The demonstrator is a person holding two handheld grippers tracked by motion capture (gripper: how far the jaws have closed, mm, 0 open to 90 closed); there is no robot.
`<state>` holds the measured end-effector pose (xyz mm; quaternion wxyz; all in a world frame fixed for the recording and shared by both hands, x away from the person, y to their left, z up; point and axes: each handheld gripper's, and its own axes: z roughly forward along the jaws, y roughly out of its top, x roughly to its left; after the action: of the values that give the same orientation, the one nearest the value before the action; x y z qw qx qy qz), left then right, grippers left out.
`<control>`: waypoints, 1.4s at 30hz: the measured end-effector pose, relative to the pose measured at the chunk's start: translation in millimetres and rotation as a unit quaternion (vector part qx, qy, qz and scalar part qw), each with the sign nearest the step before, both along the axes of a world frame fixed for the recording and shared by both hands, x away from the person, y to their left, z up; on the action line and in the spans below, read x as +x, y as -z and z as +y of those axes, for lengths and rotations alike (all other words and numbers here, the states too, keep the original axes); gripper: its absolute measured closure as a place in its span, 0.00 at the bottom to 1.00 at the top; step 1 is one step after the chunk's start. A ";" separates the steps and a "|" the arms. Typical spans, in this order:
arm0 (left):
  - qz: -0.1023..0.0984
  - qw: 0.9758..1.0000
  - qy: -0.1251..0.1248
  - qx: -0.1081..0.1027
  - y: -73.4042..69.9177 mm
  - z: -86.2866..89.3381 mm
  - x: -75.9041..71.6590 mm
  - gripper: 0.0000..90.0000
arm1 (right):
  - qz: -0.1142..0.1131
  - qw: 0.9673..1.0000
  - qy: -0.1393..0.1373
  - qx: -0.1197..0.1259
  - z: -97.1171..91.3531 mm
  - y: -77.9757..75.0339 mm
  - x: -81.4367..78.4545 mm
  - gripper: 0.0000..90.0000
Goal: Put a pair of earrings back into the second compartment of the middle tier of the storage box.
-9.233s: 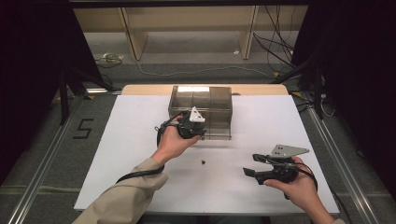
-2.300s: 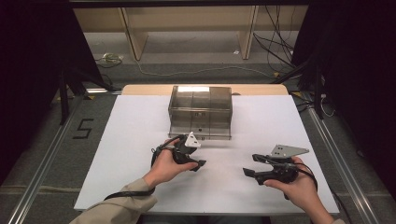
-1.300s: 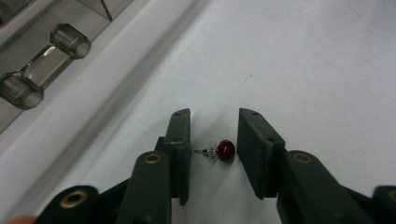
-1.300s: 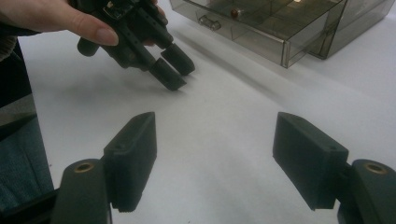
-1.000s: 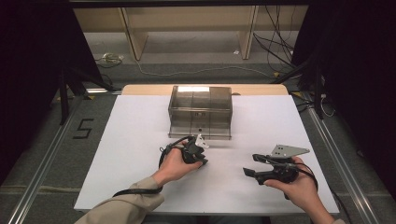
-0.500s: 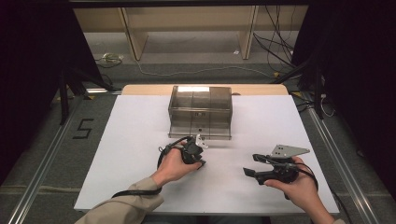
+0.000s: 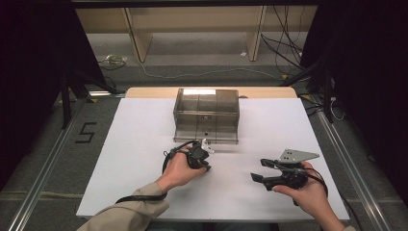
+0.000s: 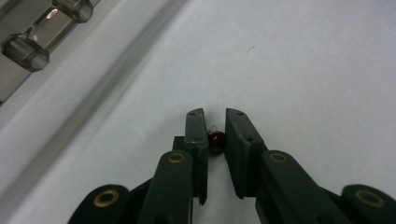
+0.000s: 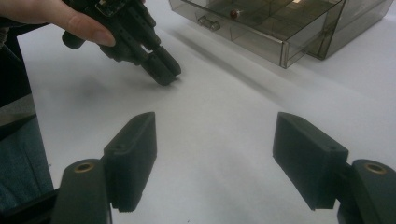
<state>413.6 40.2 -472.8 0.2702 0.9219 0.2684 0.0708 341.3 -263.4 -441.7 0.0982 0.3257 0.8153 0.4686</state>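
Small dark-red bead (image 8: 215,141) sits on the white surface (image 7: 134,144), between the jaws of the left hand-held gripper (image 8: 215,135). Jaws have just been closing; the bead touches the jaw on the left of the left gripper view, and a thin gap shows on the other side, so the jaws are narrowed round it but not yet clamped. Gripper tips point down at the sheet, tilted.

In the high view the left hand-held gripper (image 7: 208,167) is just in front of the smoky clear drawer box (image 7: 207,115), near its front edge, with a hand (image 7: 179,171) wrapped round it. In the right gripper view the box has a drawer (image 9: 261,28) pulled out, with dividers and a small handle (image 9: 208,22) on its front; a second red bead (image 9: 235,14) lies in one compartment.

Right hand-held gripper (image 7: 263,171) is well apart to the right, held level just above the surface, jaws spread wide with nothing between them. Grey three-cornered plate (image 7: 298,155) on top. The right gripper view looks across at the left gripper (image 9: 163,70) with its tips down on the sheet.
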 end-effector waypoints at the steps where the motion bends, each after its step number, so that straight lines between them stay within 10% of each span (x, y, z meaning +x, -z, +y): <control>1: -0.001 1.000 -0.001 -0.001 0.1 0.0 -0.3 0.88 | 0.000 1.000 0.000 0.000 -0.1 -0.3 -0.1 0.35; 42: -0.038 0.999 0.005 -0.025 -21.6 5.4 0.2 0.88 | 0.001 1.000 0.000 0.001 0.0 0.1 0.3 0.35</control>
<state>413.8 45.5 -451.2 0.3036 0.9128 0.2548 0.0979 341.6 -263.4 -441.8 0.0972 0.3264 0.8147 0.4694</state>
